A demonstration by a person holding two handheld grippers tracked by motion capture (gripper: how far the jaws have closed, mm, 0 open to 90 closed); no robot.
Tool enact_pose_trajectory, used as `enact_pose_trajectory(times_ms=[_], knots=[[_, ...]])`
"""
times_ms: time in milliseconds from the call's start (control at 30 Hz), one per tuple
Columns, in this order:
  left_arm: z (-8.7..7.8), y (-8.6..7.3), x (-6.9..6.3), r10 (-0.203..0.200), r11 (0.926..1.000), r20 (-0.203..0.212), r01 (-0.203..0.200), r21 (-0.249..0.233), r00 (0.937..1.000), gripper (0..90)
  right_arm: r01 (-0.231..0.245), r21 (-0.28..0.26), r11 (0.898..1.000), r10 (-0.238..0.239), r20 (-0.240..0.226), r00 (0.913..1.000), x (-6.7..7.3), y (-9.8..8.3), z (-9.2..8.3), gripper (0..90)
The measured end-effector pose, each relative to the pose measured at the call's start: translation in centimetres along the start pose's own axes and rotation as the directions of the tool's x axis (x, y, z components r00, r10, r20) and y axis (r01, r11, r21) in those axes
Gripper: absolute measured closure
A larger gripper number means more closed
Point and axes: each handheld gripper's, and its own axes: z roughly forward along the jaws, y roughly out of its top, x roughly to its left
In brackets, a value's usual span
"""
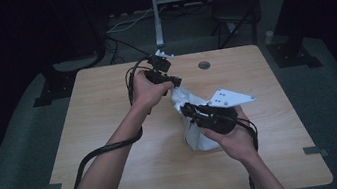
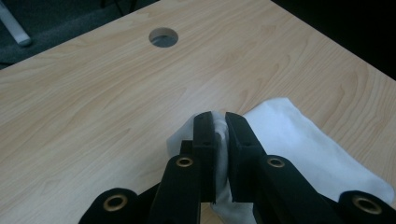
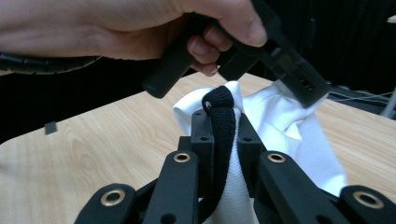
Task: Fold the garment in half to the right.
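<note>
White garment [image 1: 198,138] with a black trim [image 3: 219,116] is pinched by 2 shut grippers, left [image 1: 174,80] and right [image 1: 188,109], mid-table [image 1: 111,133]. Likely being folded; next, it should be laid flat.

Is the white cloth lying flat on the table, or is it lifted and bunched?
Lifted and bunched: the white cloth hangs crumpled between both grippers, one end on the table.

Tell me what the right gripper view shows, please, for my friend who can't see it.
The right tool pinches a white cloth with a black band. Behind it, a hand holds the left tool, which grips the same cloth above a light wooden table.
</note>
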Motion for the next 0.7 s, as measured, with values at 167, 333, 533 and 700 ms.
enact_pose_trajectory(times_ms=[167, 333, 533, 700], knots=[[0.9, 0.4, -0.8, 0.009, 0.9999, 0.005, -0.009, -0.005, 0.9999, 83.2, -0.011, -0.008, 1.0, 0.012, 0.025, 0.9996, -0.6, -0.4, -0.9, 82.9], [1.7, 0.7, -1.4, 0.012, 0.9999, 0.013, -0.012, -0.007, 0.9998, 83.2, -0.019, -0.004, 1.0, 0.019, 0.035, 0.9992, -1.1, -0.8, -1.5, 82.8], [2.6, 1.0, -1.8, 0.02, 0.9998, 0.016, -0.02, -0.008, 0.9997, 83.0, -0.032, -0.005, 0.999, 0.033, 0.064, 0.9974, -1.9, -1.3, -2.6, 82.7], [3.9, 1.2, -2.9, 0.025, 0.9996, 0.03, -0.025, -0.011, 0.9992, 82.7, -0.047, 0.0, 0.999, 0.046, 0.091, 0.9948, -2.6, -2.1, -3.6, 82.7]])
